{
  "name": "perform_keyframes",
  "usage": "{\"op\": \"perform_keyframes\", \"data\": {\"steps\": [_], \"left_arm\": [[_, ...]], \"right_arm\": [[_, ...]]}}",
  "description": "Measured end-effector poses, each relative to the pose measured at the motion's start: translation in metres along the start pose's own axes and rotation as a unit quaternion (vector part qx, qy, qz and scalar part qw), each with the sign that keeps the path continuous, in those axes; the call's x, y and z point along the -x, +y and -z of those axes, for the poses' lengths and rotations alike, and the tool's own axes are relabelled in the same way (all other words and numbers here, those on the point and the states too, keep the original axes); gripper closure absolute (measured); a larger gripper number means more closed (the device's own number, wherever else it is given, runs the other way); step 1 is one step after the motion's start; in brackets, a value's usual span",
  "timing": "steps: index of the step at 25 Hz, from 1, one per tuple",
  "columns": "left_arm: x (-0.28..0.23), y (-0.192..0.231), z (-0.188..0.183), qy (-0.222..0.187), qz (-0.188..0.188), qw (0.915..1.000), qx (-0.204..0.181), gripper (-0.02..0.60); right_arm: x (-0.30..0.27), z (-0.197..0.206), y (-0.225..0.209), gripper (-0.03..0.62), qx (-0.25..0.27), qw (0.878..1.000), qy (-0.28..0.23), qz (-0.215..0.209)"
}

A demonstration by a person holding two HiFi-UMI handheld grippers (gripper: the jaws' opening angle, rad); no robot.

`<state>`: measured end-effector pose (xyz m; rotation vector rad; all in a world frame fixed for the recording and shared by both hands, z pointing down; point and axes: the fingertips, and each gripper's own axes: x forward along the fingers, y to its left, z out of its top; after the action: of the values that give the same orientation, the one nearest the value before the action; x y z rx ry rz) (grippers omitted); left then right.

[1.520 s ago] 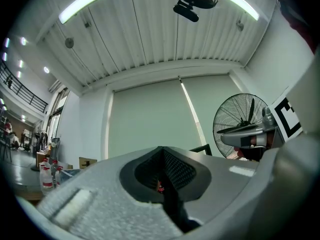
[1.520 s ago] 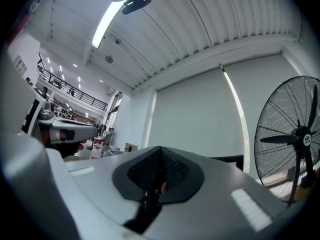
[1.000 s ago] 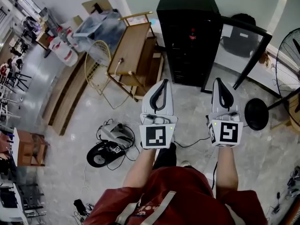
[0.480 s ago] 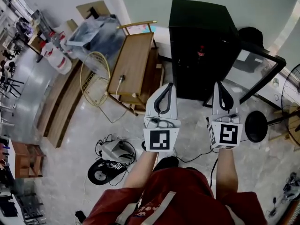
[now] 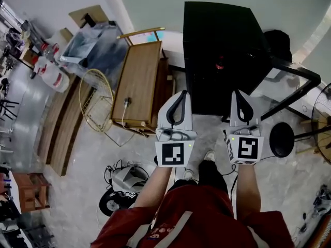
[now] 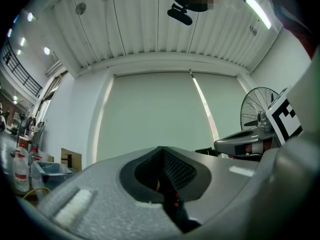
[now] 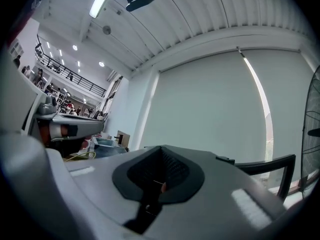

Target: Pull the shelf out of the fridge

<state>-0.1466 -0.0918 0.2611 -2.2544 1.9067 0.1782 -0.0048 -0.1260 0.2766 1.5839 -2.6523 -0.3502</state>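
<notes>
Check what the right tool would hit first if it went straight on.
Probably the black boxy fridge: head view has the right tool aimed at its front. Its own view shows only pale green wall past the tips, so it may pass above; depth unclear.

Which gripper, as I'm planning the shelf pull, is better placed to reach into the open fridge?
Right, by a little. The right gripper points at the fridge's open front; the left gripper points at its left edge, near the wooden cart. Both are shut and empty.
</notes>
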Motion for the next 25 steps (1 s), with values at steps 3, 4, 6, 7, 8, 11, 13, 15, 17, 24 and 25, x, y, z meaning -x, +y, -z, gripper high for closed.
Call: {"op": "perform_keyframes", "data": {"steps": [3, 4, 6, 7, 8, 11, 13, 15, 17, 24, 25], "left_arm": [[-0.034, -0.005, 0.012, 0.002, 0.001, 1.0, -0.002, 0.581], [-0.045, -0.007, 0.014, 0.0, 0.0, 1.0, -0.004, 0.581], [-0.068, -0.012, 0.019, -0.006, -0.003, 0.9999, -0.011, 0.581], [-0.079, -0.014, 0.022, -0.008, -0.005, 0.9999, -0.012, 0.581], [-0.09, -0.015, 0.026, -0.009, -0.009, 0.9999, -0.011, 0.581], [-0.115, -0.013, 0.044, 0.006, -0.025, 0.9997, -0.001, 0.581], [-0.129, -0.012, 0.053, 0.013, -0.03, 0.9994, 0.005, 0.581], [-0.138, -0.01, 0.061, 0.019, -0.032, 0.9993, 0.006, 0.581], [-0.144, -0.006, 0.072, 0.027, -0.032, 0.999, 0.013, 0.581], [-0.154, 0.012, 0.109, 0.046, -0.007, 0.9987, 0.022, 0.581], [-0.154, 0.014, 0.112, 0.048, -0.005, 0.9986, 0.025, 0.581]], "right_arm": [[-0.025, 0.012, -0.024, 0.594, -0.006, 1.0, -0.002, 0.001], [-0.034, 0.016, -0.033, 0.594, -0.007, 1.0, -0.003, 0.0], [-0.052, 0.025, -0.048, 0.594, -0.012, 1.0, -0.004, -0.006], [-0.061, 0.029, -0.055, 0.594, -0.014, 1.0, -0.003, -0.01], [-0.07, 0.034, -0.061, 0.594, -0.015, 1.0, -0.001, -0.015], [-0.093, 0.048, -0.074, 0.594, -0.02, 0.999, 0.006, -0.028], [-0.106, 0.056, -0.082, 0.594, -0.026, 0.999, 0.01, -0.032], [-0.116, 0.065, -0.086, 0.594, -0.028, 0.999, 0.015, -0.033], [-0.123, 0.075, -0.083, 0.594, -0.026, 0.999, 0.024, -0.03], [-0.145, 0.11, -0.063, 0.594, -0.021, 0.998, 0.06, -0.015], [-0.147, 0.115, -0.061, 0.594, -0.025, 0.997, 0.066, -0.011]]}}
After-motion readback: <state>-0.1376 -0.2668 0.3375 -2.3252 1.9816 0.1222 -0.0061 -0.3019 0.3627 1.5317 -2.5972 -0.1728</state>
